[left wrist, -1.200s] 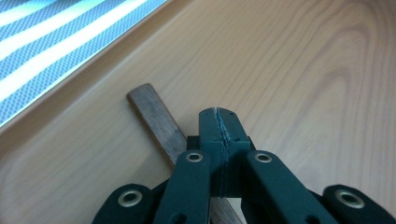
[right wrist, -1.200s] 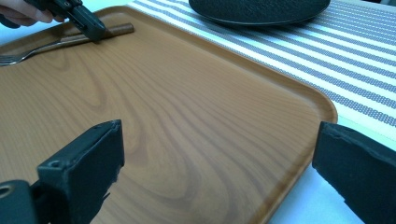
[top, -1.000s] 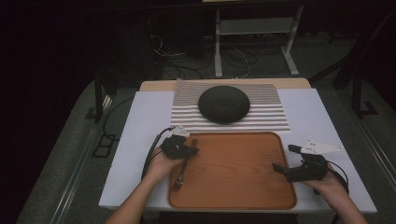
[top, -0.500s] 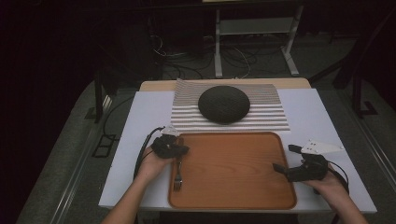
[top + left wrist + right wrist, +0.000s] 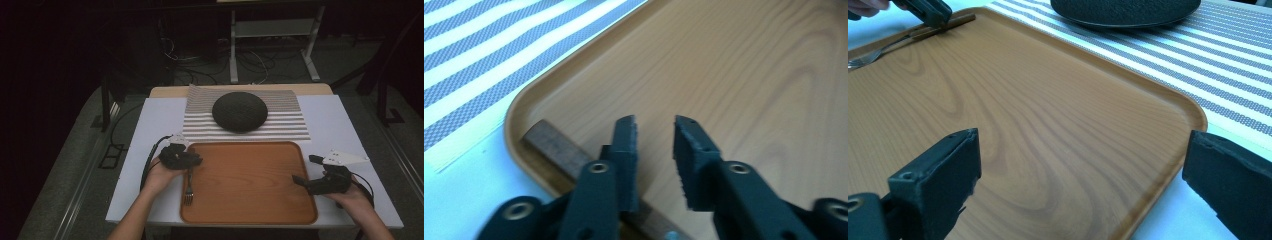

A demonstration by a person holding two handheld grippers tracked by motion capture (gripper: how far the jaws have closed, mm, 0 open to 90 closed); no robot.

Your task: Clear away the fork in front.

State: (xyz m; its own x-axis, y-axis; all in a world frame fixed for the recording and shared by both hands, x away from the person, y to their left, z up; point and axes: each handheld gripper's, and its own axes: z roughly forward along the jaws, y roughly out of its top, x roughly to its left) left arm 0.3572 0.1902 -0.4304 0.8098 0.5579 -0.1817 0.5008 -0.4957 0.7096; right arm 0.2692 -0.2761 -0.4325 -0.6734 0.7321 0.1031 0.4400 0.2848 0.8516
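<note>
Carefully lift your left gripper (image 5: 192,160) straight up so it leaves the fork (image 5: 189,186) undisturbed at the tray's (image 5: 250,215) nine o'clock edge. Its jaws stand narrowly apart over the wooden handle (image 5: 555,144), gripping nothing. At three o'clock, your right gripper (image 5: 305,172) gapes wide, empty, beside the tray's rim.

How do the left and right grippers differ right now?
The left gripper has its jaws a narrow gap apart; the right gripper has its jaws spread wide. The left gripper sits over the fork handle at the tray's left edge; the right gripper is at the tray's right edge with nothing between its jaws. Both are black, hand-held, and point at the tray.
</note>
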